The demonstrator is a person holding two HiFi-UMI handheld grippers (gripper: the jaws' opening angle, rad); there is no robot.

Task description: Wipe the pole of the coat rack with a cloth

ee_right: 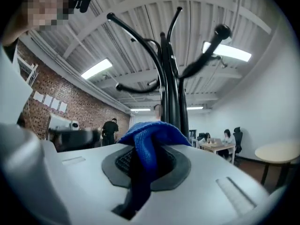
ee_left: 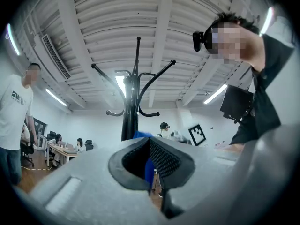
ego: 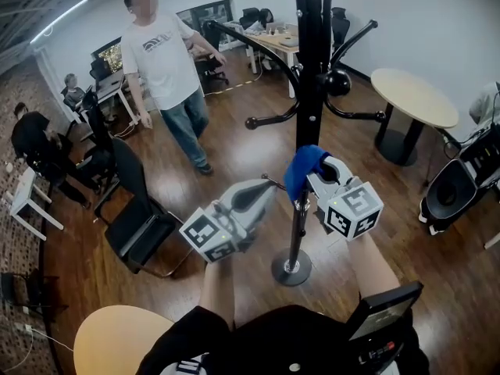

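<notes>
The black coat rack pole [ego: 309,92] rises from a round base [ego: 291,269] on the wood floor, straight ahead of me. My right gripper [ego: 314,180] is shut on a blue cloth [ego: 303,169], which is pressed against the pole about halfway up. In the right gripper view the cloth [ee_right: 149,142] bunches out of the shut jaws, with the pole [ee_right: 171,97] just behind it. My left gripper [ego: 269,184] hangs just left of the pole, shut and holding nothing. In the left gripper view a sliver of blue cloth [ee_left: 149,167] shows past its jaws, below the pole [ee_left: 129,114].
A person in a white T-shirt [ego: 164,65] stands on the floor at the back left. A black chair [ego: 141,221] is at the left and a round table [ego: 414,96] at the back right. Another round tabletop [ego: 117,336] lies near my left. Curved hooks [ego: 273,119] stick out from the pole.
</notes>
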